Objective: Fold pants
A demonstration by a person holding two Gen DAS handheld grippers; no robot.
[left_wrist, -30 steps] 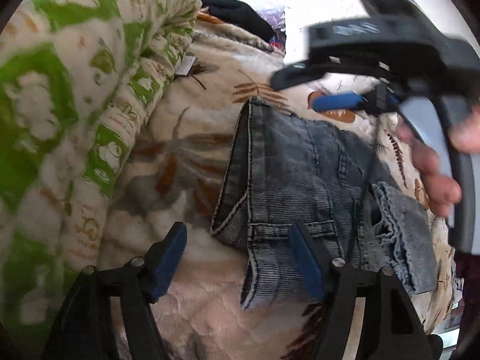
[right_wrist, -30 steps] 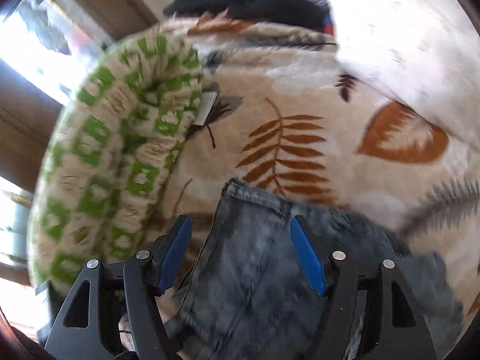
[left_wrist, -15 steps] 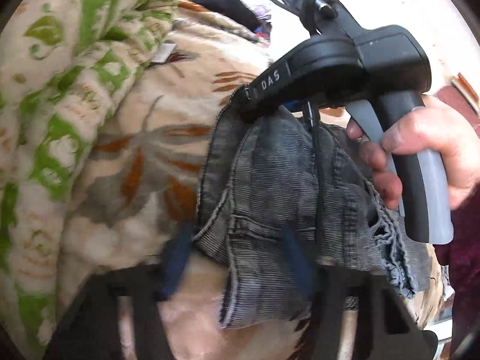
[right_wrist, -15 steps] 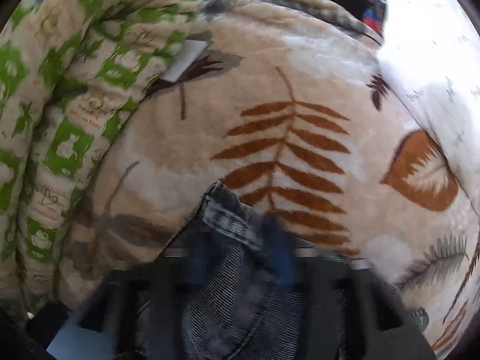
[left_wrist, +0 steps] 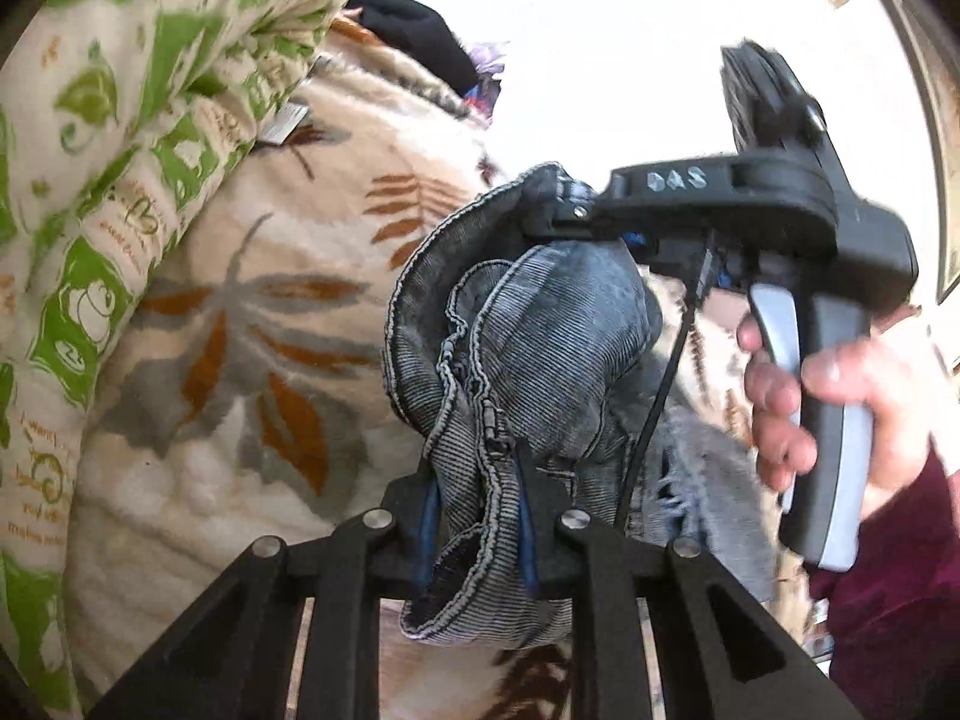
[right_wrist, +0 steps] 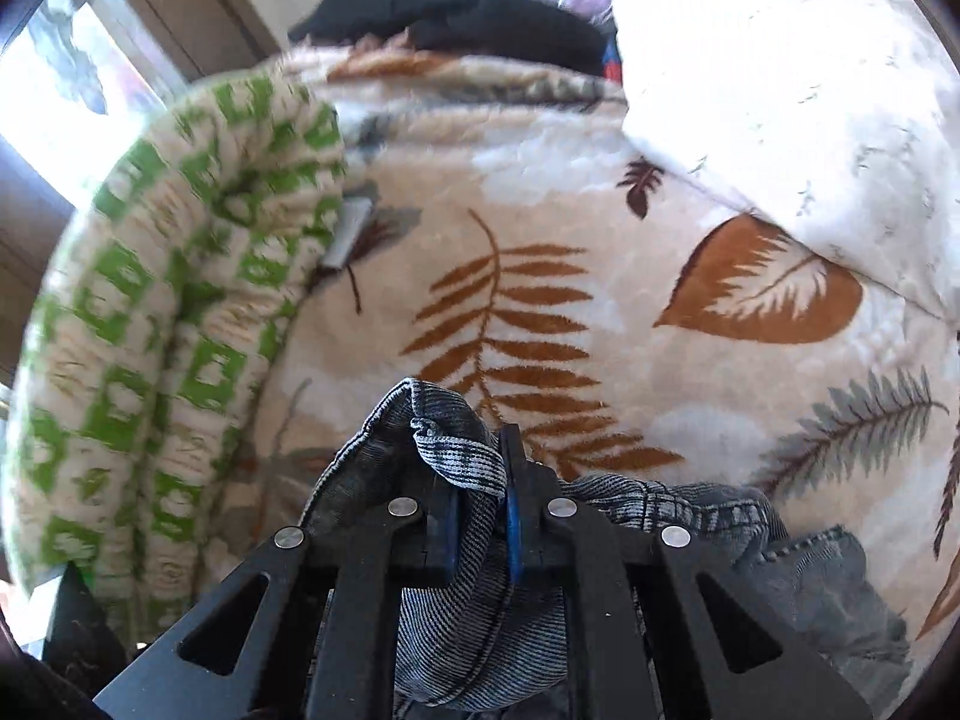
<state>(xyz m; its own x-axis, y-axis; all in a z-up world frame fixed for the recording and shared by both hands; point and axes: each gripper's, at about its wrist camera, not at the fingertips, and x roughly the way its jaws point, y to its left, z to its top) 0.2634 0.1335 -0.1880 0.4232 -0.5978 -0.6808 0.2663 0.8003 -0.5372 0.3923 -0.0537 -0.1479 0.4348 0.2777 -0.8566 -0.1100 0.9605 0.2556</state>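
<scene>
The grey-blue denim pants [left_wrist: 540, 330] are bunched and lifted off the leaf-print blanket [left_wrist: 252, 324]. My left gripper [left_wrist: 477, 516] is shut on the waistband near the zipper. My right gripper [right_wrist: 483, 516] is shut on the far waistband corner of the pants [right_wrist: 456, 456]. In the left wrist view the right gripper [left_wrist: 576, 213] shows from the side, held by a hand, clamping the raised denim edge. The rest of the pants [right_wrist: 780, 570] trails down to the right on the blanket.
A rolled green-and-cream quilt [left_wrist: 108, 138] lies along the left; it also shows in the right wrist view [right_wrist: 156, 348]. A black garment [right_wrist: 468, 12] sits at the far end. A white pillow [right_wrist: 810, 78] lies at the right.
Both grippers closed from open onto the pants' waistband and lifted it off the blanket, so the flat denim is now bunched and raised.
</scene>
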